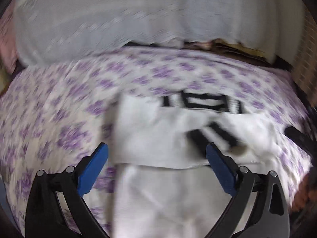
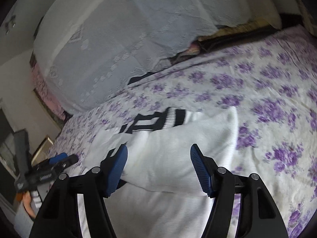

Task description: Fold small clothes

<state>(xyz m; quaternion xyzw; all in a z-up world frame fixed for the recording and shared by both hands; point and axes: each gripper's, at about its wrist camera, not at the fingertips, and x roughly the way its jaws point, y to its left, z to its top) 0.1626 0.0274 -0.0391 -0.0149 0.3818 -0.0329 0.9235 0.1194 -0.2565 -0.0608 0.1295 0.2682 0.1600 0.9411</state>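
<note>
A white garment (image 1: 158, 130) with black stripes and black lettering lies partly folded on the purple-flowered bed sheet (image 1: 59, 107). In the left wrist view, which is blurred, my left gripper (image 1: 156, 152) is open and empty just above the garment's near fold. In the right wrist view the same garment (image 2: 178, 150) lies in front of my right gripper (image 2: 158, 152), which is open and empty over its folded white part. The left gripper (image 2: 59, 160) shows at the far left of the right wrist view.
A pale grey-blue lace-patterned cover (image 2: 126, 35) is draped over a raised bulk at the bed's far side. Dark items (image 2: 218, 37) sit in the gap beneath its edge. The bed's left edge (image 2: 65, 127) drops to furniture and floor.
</note>
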